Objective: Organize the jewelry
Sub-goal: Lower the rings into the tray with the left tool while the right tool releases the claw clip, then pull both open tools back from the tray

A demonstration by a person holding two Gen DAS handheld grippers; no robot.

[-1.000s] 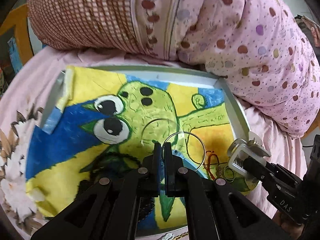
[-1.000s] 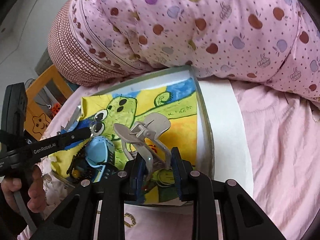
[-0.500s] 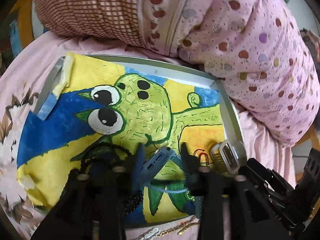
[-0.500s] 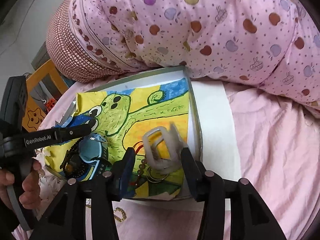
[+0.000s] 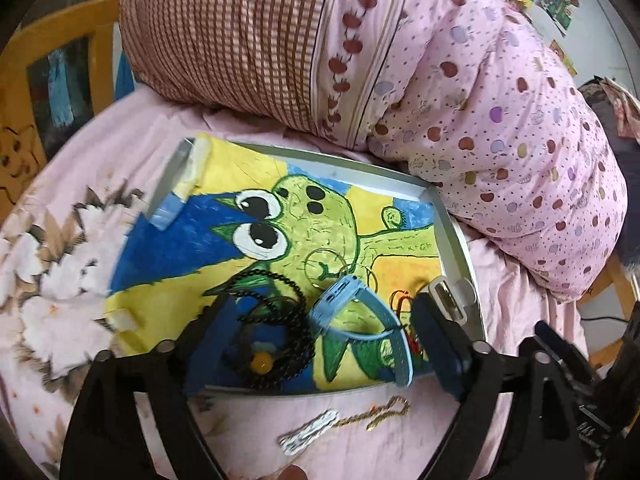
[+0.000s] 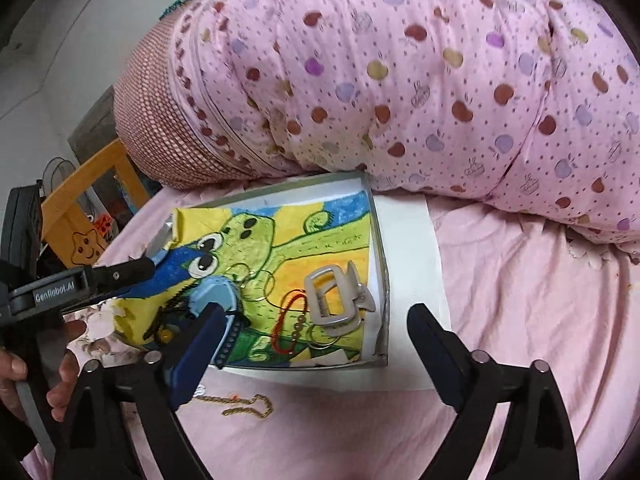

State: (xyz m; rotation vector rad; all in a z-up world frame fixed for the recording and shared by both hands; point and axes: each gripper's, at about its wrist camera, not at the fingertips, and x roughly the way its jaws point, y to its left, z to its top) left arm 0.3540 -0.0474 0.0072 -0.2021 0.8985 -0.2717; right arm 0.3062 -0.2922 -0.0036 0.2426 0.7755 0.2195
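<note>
Thin gold chain (image 5: 384, 412) lies loose on the pink bed sheet (image 6: 520, 320), long axis parallel to the shallow grey tray's (image 5: 460, 240) near edge, just outside it. Left gripper (image 5: 320, 344) nearer, right gripper (image 6: 312, 344) beside; both opening, empty.

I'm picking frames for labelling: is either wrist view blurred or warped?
Left wrist view: motion-smeared along the left edge, where the floral sheet blurs; the blue watch stays readable. Right wrist view: sharper, the grey hair claw crisp. Both show fisheye bending and dark corners.

Soft even daylight (blurred, warped edges)
</note>
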